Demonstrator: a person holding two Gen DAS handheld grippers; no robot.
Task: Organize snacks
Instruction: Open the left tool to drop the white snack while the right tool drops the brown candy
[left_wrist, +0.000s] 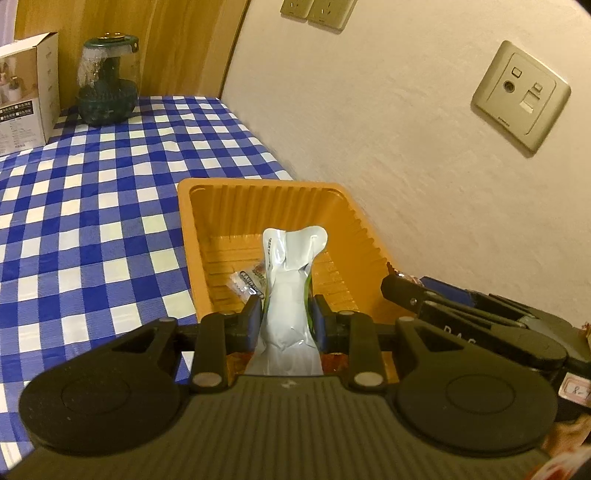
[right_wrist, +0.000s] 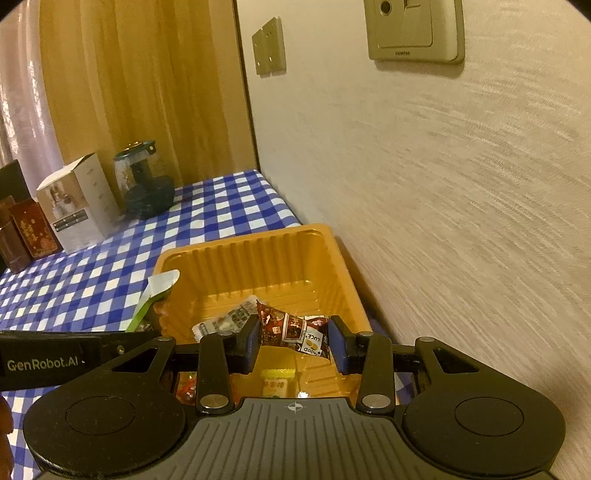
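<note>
Blue-and-white checked cloth covers the counter (left_wrist: 92, 206), which meets a textured wall (left_wrist: 369, 129) carrying socket plates (left_wrist: 521, 96). I see an orange tray (left_wrist: 258, 206) against that wall; it holds a small clear wrapper (left_wrist: 245, 282) on its ribbed floor, with more packets near its front edge. My left hand-held gripper (left_wrist: 286, 320) pinches a white pouch (left_wrist: 291, 280) over the tray. My right hand-held gripper (right_wrist: 293, 341) pinches a dark red candy (right_wrist: 291, 330) above the tray floor. At the far end of the counter stand a dark green jar (left_wrist: 107, 83), a white carton (left_wrist: 27, 94) and, in the right wrist view, brown boxes (right_wrist: 26, 236). A wooden panel (left_wrist: 147, 44) backs them.
</note>
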